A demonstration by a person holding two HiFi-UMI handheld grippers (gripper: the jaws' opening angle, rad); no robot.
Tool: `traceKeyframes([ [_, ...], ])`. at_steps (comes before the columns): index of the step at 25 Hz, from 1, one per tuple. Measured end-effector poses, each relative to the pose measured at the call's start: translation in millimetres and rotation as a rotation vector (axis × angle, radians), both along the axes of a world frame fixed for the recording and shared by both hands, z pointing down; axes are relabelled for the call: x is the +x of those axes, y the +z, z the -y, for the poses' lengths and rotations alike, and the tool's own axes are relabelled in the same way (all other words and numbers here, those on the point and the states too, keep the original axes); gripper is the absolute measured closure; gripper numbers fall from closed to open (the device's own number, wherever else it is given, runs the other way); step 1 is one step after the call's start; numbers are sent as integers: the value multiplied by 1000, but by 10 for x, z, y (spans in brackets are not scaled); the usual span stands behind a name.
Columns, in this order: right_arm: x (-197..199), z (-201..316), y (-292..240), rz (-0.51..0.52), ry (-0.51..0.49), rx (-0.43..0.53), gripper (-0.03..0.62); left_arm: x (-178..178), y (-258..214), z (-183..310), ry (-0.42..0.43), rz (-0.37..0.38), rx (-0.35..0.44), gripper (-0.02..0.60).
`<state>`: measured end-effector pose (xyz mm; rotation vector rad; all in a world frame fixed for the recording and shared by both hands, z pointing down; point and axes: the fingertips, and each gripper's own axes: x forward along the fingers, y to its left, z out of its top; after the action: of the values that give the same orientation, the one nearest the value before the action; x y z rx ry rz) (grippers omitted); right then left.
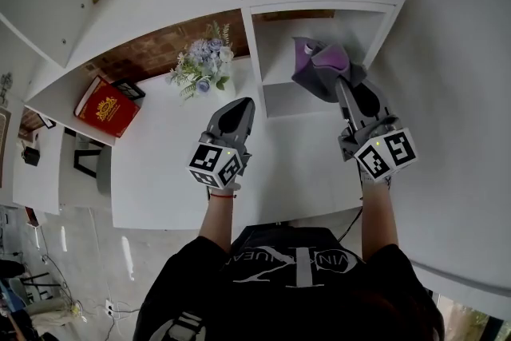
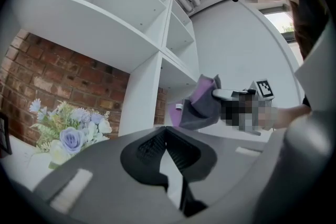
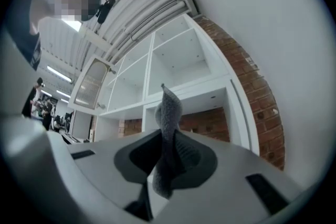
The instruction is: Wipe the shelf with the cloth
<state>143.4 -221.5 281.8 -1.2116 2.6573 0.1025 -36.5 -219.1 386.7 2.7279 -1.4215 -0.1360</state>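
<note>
A purple-grey cloth point(image 1: 323, 68) hangs bunched in front of a lower compartment of the white shelf unit point(image 1: 319, 12), with my right gripper point(image 1: 342, 80) shut on it. In the right gripper view the cloth point(image 3: 170, 107) sticks up between the jaws of that gripper point(image 3: 167, 131), and white compartments with a brick back stand beyond. The left gripper view shows the cloth point(image 2: 197, 107) held at the shelf's front. My left gripper point(image 1: 237, 109) hovers over the white tabletop to the left, apart from the cloth. Its jaws meet at the tip point(image 2: 165, 131) with nothing in them.
A bunch of pale blue and white flowers point(image 1: 204, 64) stands at the brick wall, left of the shelf divider. A red book point(image 1: 106, 108) lies at the far left. The white tabletop point(image 1: 160, 172) runs under both grippers, and a white wall point(image 1: 463, 92) closes the right side.
</note>
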Motion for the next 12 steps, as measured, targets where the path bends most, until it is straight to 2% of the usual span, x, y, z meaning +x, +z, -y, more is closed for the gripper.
traceKeyframes([
  [3, -74, 405, 101, -124, 74, -8, 540, -7, -56, 112, 10, 14, 14, 571],
  [6, -94, 713, 153, -300, 212, 44, 540, -82, -79, 205, -1, 21, 20, 570],
  [8, -118, 841, 201, -485, 311, 110, 540, -142, -68, 254, -11, 21, 17, 569],
  [10, -186, 941, 350, -721, 385, 175, 540, -186, -42, 294, -20, 25, 10, 570],
  [12, -316, 1029, 623, -906, 384, 174, 540, -215, 0, 325, -25, 30, -1, 569],
])
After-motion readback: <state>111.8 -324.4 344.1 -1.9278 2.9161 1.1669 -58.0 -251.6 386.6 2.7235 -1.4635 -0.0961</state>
